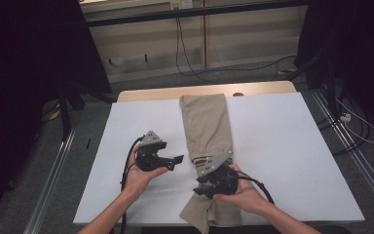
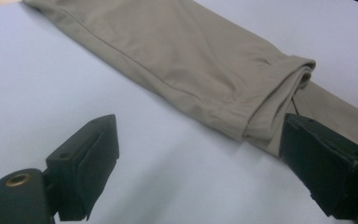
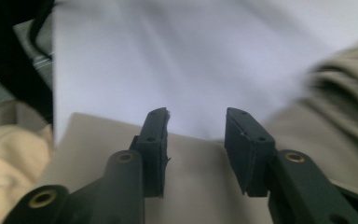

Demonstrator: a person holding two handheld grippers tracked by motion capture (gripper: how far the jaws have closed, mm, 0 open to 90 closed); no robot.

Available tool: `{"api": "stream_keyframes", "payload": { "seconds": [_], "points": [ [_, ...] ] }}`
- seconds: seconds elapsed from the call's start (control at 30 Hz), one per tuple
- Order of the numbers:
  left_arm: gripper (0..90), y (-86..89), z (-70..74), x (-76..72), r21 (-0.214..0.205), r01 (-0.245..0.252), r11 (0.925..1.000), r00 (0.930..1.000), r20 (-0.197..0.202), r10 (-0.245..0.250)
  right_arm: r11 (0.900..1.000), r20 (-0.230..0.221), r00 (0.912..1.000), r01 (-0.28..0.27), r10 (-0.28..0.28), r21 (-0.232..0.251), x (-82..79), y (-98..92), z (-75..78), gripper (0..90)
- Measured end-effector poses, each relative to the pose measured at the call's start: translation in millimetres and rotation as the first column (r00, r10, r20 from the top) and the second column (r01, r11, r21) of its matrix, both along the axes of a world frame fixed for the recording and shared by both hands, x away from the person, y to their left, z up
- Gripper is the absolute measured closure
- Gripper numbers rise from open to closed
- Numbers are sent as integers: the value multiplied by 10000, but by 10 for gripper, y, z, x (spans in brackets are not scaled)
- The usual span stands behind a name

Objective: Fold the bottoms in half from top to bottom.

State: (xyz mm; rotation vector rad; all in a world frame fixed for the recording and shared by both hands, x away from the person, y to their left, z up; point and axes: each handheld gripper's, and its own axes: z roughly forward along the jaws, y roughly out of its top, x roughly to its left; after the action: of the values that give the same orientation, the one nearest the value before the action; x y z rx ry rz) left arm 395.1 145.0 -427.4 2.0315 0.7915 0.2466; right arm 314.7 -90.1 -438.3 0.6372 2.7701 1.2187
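A pair of khaki trousers (image 1: pixel 207 126), folded into a long strip, lies down the middle of the white table (image 1: pixel 282 146), and its near end hangs over the front edge. My left gripper (image 1: pixel 175 161) hovers just left of the strip, pointing at it. In the left gripper view its jaws (image 2: pixel 200 158) stand wide open with bare table between them, and a folded edge of the trousers (image 2: pixel 279 93) lies just beyond. My right gripper (image 1: pixel 199 190) is low over the near part of the strip, pointing left. Its jaws (image 3: pixel 196 135) are partly open above the cloth (image 3: pixel 196 186), gripping nothing.
A wooden strip (image 1: pixel 204 91) runs along the table's far edge. Black cables (image 1: pixel 185 53) lie on the floor behind it. Metal rails (image 1: pixel 53 170) flank the table on both sides, and dark curtains hang at left and right.
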Motion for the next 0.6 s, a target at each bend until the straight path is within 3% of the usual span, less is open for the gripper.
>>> {"api": "stream_keyframes", "payload": {
  "seconds": [0.17,0.23,0.3,0.37,0.4,0.5,0.6],
  "points": [
    [126,-62,-63,10,157,253,9996,9995,-173,-250,9977,121,9981,-607,611,-287,-59,169,-101,504],
    [126,-74,-83,14,241,313,9992,9991,-289,-306,9966,405,9971,-617,640,-551,-83,202,-140,500],
    [127,-86,-99,16,295,272,9992,9991,-340,-262,9961,695,9957,-560,607,-675,-106,196,-137,587],
    [128,-86,-103,21,287,269,9992,9992,-317,-260,9965,593,9963,-591,626,-594,-123,184,-130,844],
    [129,-86,-104,21,299,255,9992,9992,-311,-246,9970,385,9975,-571,591,-522,-131,174,-129,900],
    [131,-83,-112,22,367,276,9989,9989,-376,-262,9972,423,9976,-527,549,-523,-163,156,-87,900],
    [134,-97,-130,26,370,274,9989,9988,-417,-258,9993,292,9994,-203,193,329,-159,77,31,900]
  ]
}}
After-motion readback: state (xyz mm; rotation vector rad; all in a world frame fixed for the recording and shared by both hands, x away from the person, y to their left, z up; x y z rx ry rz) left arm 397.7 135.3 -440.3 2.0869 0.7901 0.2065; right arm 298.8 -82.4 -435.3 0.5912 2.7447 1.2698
